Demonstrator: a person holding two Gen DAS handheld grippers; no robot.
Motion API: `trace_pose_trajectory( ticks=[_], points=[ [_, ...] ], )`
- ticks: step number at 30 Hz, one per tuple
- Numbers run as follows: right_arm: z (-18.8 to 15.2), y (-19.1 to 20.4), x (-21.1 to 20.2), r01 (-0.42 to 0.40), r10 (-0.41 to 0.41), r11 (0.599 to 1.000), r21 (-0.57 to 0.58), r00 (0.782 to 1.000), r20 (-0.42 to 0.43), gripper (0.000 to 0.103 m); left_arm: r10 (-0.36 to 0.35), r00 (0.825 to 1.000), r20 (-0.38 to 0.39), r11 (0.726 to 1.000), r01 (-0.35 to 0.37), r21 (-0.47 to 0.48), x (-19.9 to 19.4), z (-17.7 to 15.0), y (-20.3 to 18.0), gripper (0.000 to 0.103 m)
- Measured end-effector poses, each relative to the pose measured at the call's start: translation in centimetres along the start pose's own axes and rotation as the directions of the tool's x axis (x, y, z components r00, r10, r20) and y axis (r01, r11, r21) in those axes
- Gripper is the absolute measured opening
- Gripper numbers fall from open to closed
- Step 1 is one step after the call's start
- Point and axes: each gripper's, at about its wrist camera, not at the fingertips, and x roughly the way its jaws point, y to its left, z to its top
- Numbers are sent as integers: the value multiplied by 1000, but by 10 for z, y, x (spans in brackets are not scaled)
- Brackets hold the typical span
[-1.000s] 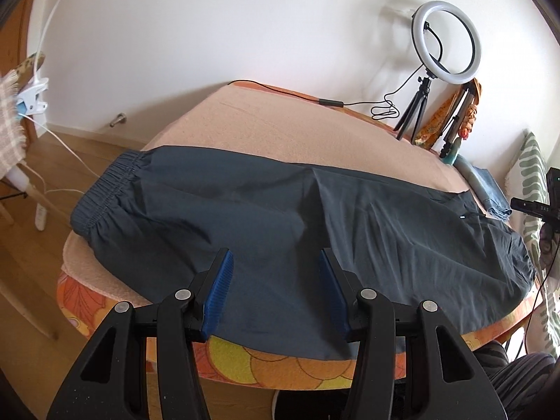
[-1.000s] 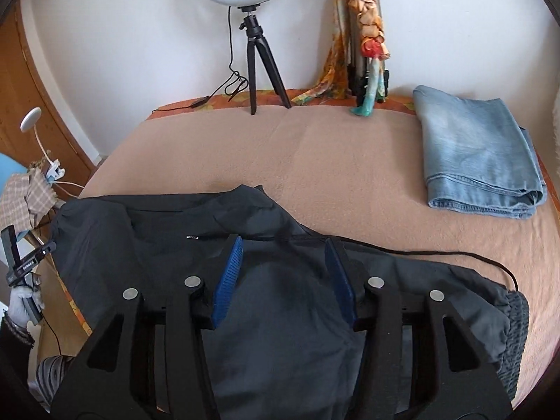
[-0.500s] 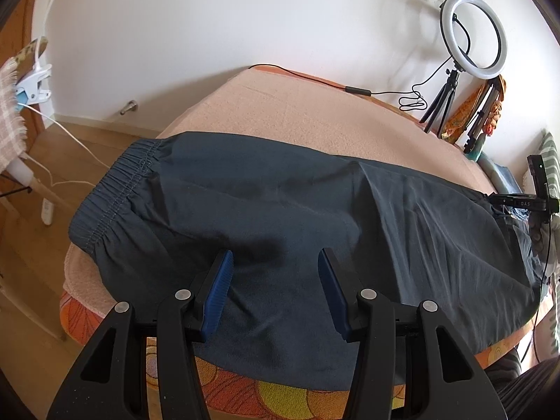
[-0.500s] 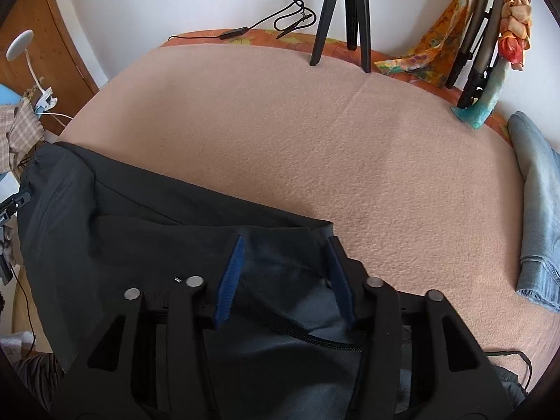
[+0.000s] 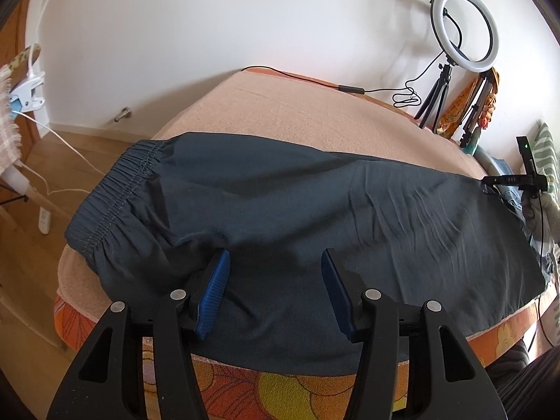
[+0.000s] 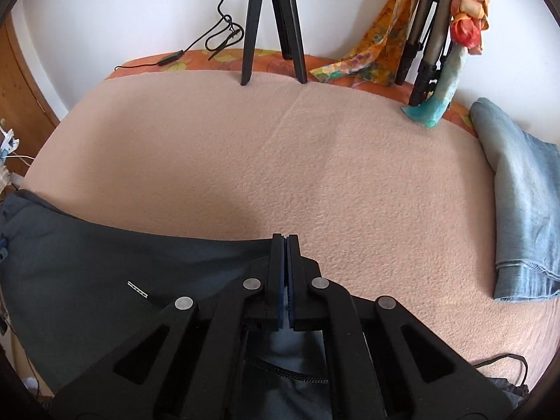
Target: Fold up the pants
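Right claw pinched tight on the dark pants — at the edge.

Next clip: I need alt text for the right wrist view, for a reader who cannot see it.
The right gripper is shut on the far edge of dark grey fabric pants lying on a peach fleece blanket. Folded light blue jeans lie at the right, and black tripod legs stand by the white wall behind.

Each black tool has blue ribbed pads, silver screws.
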Motion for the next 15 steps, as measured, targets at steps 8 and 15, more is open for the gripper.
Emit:
trace_pose_trajectory(
  ticks=[8, 15],
  points=[
    [-13, 6, -35, -65, 64, 998, 15, 997, 30, 26, -15, 996, 83, 972, 34, -234, -40, -2, 45, 53],
    [-46, 23, -100, -141, 140, 990, 3, 984, 108, 42, -7, 983, 182, 860, 99, -501, -79, -16, 104, 56]
  ],
)
